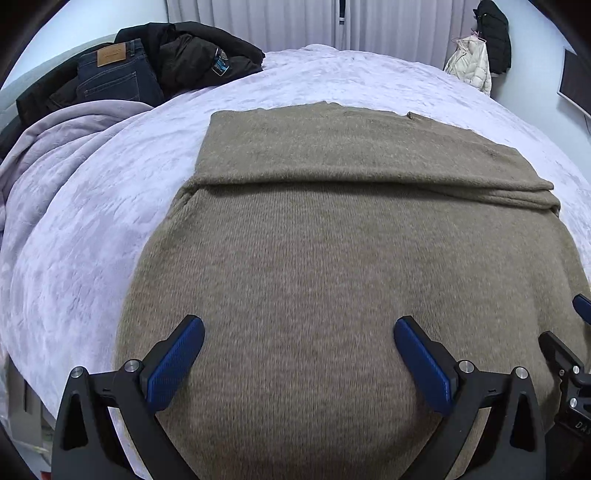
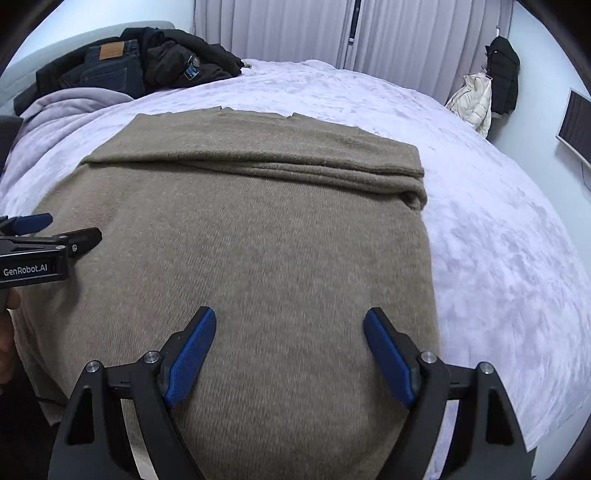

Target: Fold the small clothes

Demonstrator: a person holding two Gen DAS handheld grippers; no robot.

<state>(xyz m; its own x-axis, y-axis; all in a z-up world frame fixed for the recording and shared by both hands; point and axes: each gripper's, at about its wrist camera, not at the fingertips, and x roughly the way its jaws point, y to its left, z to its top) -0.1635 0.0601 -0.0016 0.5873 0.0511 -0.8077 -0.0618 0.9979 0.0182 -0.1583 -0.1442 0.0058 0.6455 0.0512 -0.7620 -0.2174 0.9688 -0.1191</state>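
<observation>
A brown knit sweater (image 1: 314, 240) lies flat on the lilac bedspread (image 1: 92, 221), its far part folded back over itself in a band (image 1: 351, 155). It also fills the right wrist view (image 2: 240, 240). My left gripper (image 1: 299, 332) is open and empty just above the near part of the sweater. My right gripper (image 2: 290, 325) is open and empty over the sweater's near right part. The left gripper's side (image 2: 44, 243) shows at the left edge of the right wrist view, and the right gripper's side (image 1: 569, 354) at the right edge of the left wrist view.
Dark jeans (image 1: 110, 74) and a black jacket (image 1: 192, 51) are piled at the far left of the bed beside a rumpled lilac blanket (image 1: 55, 140). Curtains (image 2: 406, 33) hang behind. Coats (image 2: 480, 99) hang at the far right wall.
</observation>
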